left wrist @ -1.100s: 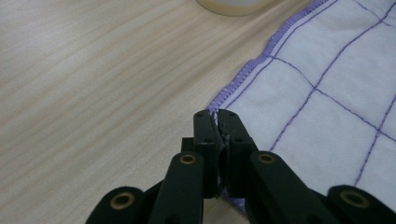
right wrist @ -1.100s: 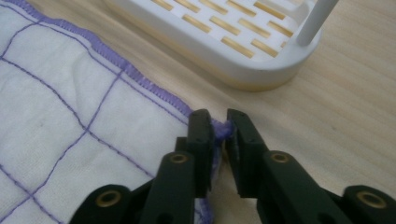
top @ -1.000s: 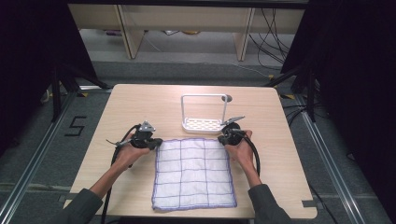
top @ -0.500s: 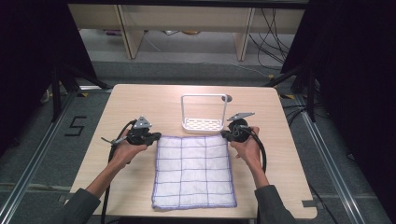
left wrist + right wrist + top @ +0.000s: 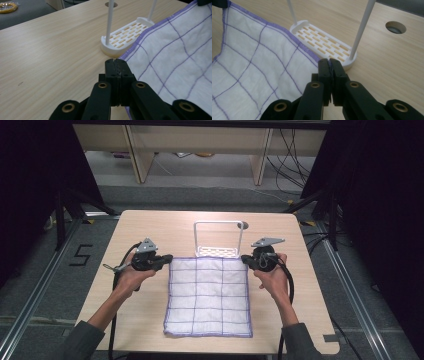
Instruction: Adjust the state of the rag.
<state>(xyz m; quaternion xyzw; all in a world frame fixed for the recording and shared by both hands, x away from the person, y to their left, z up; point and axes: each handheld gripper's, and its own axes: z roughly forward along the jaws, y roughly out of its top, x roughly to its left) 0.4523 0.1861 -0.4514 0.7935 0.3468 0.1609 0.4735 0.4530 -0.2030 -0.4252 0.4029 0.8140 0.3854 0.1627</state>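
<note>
I have the left gripper (image 5: 167, 260) and right gripper (image 5: 246, 259) each clenched on a far corner of the cloth (image 5: 209, 296), lifted before the rack (image 5: 218, 240); hanging it remains, near edge on the desk (image 5: 150, 225).

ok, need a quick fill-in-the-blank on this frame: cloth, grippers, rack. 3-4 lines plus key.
1. The left gripper and right gripper each pinch a far ____ of the cloth.
2. The cloth is white with ____ grid lines.
3. Just beyond the cloth's far edge stands a white ____.
4. The round hole in the table lies on the ____ gripper's side.

Missing words: corner; purple; rack; right
</note>
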